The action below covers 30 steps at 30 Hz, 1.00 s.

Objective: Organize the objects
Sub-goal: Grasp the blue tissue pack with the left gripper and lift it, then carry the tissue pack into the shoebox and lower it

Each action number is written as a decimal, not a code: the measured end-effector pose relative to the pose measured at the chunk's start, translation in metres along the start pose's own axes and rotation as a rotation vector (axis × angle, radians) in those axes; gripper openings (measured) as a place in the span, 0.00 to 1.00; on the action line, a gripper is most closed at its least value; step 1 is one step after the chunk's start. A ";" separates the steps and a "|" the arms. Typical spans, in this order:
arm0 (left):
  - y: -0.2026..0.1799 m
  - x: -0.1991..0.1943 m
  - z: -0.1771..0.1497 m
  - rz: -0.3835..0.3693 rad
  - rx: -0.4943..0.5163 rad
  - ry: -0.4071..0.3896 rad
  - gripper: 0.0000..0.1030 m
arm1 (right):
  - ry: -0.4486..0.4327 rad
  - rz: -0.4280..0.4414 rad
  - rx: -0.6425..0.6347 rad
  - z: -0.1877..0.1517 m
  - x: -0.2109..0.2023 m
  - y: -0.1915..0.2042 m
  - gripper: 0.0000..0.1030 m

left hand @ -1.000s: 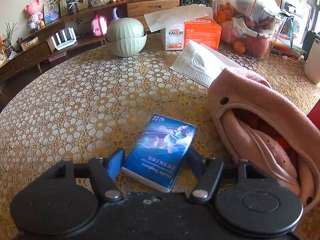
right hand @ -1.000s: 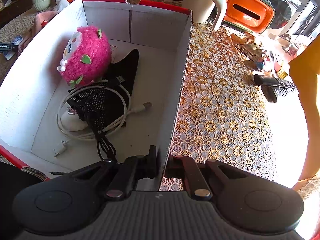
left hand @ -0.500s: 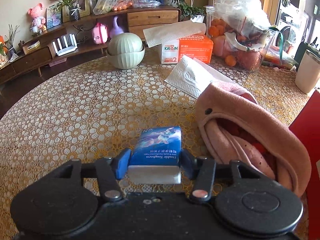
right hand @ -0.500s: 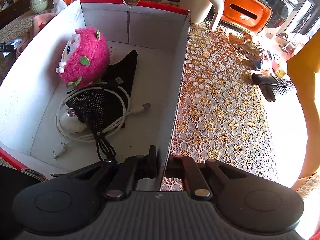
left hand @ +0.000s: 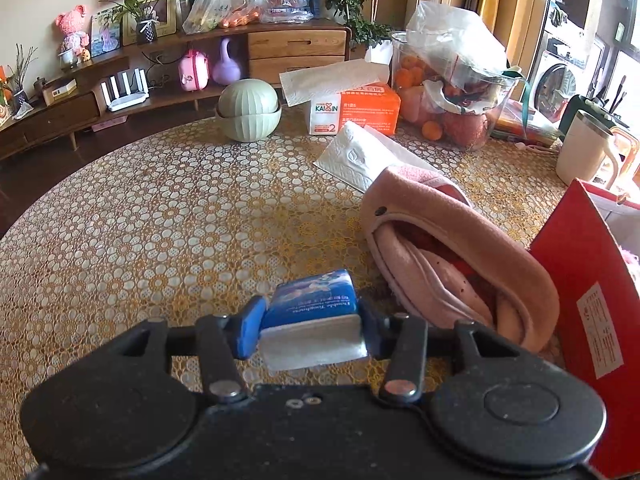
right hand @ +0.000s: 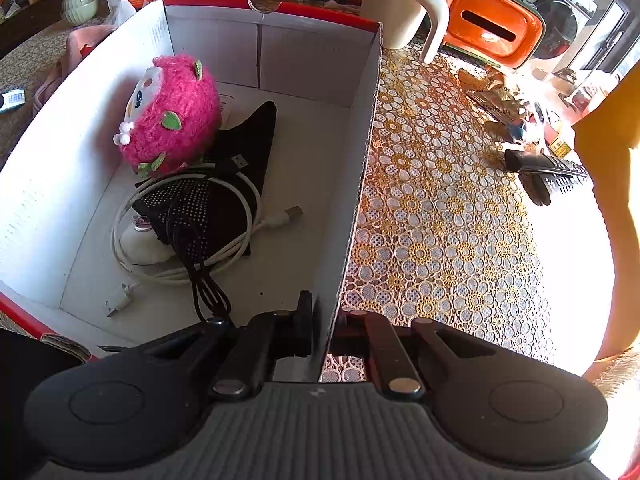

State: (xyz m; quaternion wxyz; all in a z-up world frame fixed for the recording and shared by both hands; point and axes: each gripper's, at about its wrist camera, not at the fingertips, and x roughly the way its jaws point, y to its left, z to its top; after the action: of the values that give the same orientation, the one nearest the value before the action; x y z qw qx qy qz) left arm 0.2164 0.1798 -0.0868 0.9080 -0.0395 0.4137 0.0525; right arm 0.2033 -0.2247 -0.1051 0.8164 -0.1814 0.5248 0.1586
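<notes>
I am holding the blue tissue pack [left hand: 314, 306] in my left gripper [left hand: 312, 326], its 2 jaws having just been closing and now pinching the pack's sides, the pack lifted clear of the lace tablecloth [left hand: 160, 216]. Just to its right the pink fleece hat [left hand: 460, 256] is lying on the cloth, touching the red outer wall of the cardboard box [left hand: 580, 280]. Beyond the hat a loose white tissue [left hand: 360, 156] is lying flat, with the orange tissue box [left hand: 356, 108] and a green ribbed bowl [left hand: 248, 110] behind it, and a clear container of oranges [left hand: 448, 96] to the right.

My right gripper [right hand: 324, 332] is clamping the box's right wall [right hand: 360, 152], 1 jaw inside and 1 outside, pressed together on the cardboard. Inside the box I am seeing a pink plush toy [right hand: 172, 116] near the left wall, leaning over a black dotted cloth [right hand: 216, 196] with a white cable [right hand: 192, 264] coiled around it and a black cable [right hand: 204, 292] trailing toward me. Outside, a cream mug [right hand: 400, 4] is standing at the far corner beside an orange tissue holder [right hand: 492, 24], and 2 remote controls [right hand: 548, 172] are lying well apart on the right.
</notes>
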 end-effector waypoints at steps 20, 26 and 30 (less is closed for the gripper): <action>-0.113 -0.112 -0.008 -0.201 0.184 -0.136 0.47 | -0.029 0.005 -0.006 -0.003 -0.002 0.000 0.07; -0.167 -0.120 -0.014 -0.296 0.300 -0.142 0.47 | -0.036 0.011 0.000 -0.002 -0.003 0.000 0.07; -0.198 -0.116 -0.022 -0.337 0.364 -0.150 0.47 | -0.037 0.013 0.004 -0.003 -0.003 0.000 0.07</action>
State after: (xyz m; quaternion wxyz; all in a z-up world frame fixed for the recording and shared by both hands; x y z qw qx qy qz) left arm 0.1494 -0.0267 -0.0075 0.9243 0.0602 0.3353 -0.1723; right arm 0.1999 -0.2261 -0.1038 0.8254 -0.1732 0.5110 0.1662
